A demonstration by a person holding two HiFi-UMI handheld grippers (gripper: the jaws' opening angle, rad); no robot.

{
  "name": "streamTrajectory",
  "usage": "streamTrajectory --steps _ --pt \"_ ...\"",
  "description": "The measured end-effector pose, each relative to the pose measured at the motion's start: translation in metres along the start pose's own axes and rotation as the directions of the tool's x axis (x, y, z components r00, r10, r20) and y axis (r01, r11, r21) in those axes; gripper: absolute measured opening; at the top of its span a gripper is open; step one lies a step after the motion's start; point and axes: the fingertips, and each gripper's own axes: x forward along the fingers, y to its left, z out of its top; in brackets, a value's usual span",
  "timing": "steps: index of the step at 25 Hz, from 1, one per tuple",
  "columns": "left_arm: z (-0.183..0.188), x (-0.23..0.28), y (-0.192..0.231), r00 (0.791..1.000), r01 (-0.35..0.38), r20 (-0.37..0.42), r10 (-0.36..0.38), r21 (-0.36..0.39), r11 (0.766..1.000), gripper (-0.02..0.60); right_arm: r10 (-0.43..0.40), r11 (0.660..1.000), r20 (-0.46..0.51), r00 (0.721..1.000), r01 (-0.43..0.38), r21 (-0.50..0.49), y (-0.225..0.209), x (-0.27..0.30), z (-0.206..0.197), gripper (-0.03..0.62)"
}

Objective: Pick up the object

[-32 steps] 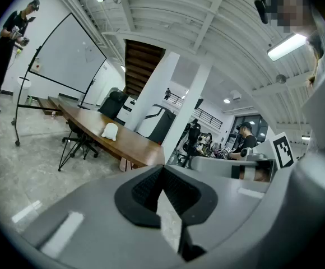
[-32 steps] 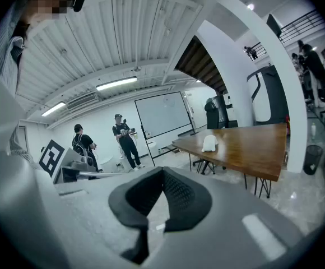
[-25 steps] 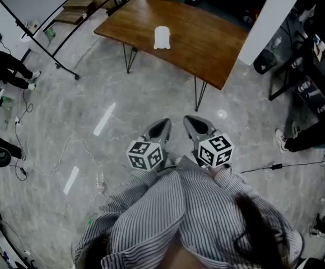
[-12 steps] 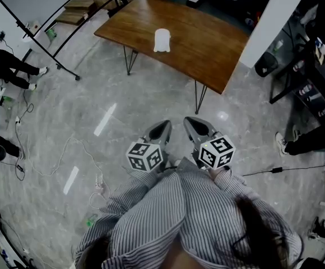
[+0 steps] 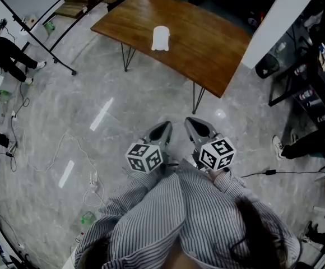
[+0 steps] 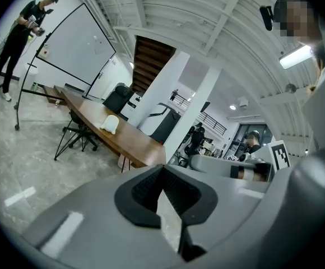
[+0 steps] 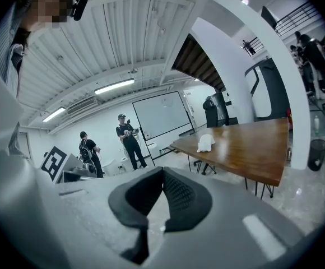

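Observation:
A small white object (image 5: 161,38) sits on a brown wooden table (image 5: 207,46) across the floor from me; it also shows as the white object (image 6: 110,124) and the white object (image 7: 205,143) in the two gripper views. Both grippers are held close to my striped shirt, far short of the table. My left gripper (image 5: 163,127) is shut with nothing in it, its tips meeting (image 6: 162,169). Beside it, my right gripper (image 5: 192,122) is likewise shut and empty (image 7: 162,171).
Grey marble floor lies between me and the table. A whiteboard on a stand (image 5: 36,4) is at the far left, with people (image 5: 8,58) near it. Cables (image 5: 89,181) trail on the floor at left. A white pillar (image 5: 272,18) and black racks (image 5: 311,66) stand at right.
The head view has shifted slightly, so the table and white object sit a little higher in it. Both grippers stay shut in the same place by my chest.

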Motion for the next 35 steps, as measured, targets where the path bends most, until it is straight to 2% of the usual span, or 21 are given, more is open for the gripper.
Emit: streamTrajectory --steps 8,17,23,30,35 --pt "0.037 0.049 0.052 1.0 -0.002 0.007 0.002 0.007 1.0 0.002 0.007 1.0 -0.027 1.0 -0.007 -0.005 -0.032 0.062 0.017 0.003" --pt "0.127 0.135 0.137 0.998 0.057 -0.003 -0.057 0.013 0.998 0.002 0.001 1.0 -0.038 0.999 -0.002 -0.018 -0.084 0.186 0.072 0.018" --pt "0.179 0.185 0.187 0.993 0.113 -0.048 -0.111 0.043 0.993 0.002 -0.019 1.0 -0.027 0.999 0.019 -0.014 -0.12 0.263 0.111 0.021" --pt "0.19 0.23 0.22 0.987 0.129 -0.102 -0.126 0.024 0.991 0.002 -0.018 1.0 -0.101 0.995 0.018 0.006 -0.152 0.307 0.109 0.068" --pt "0.187 0.244 0.235 0.985 0.116 -0.126 -0.118 -0.024 0.993 0.002 -0.016 1.0 -0.141 0.99 0.018 0.01 -0.167 0.324 0.105 0.093"
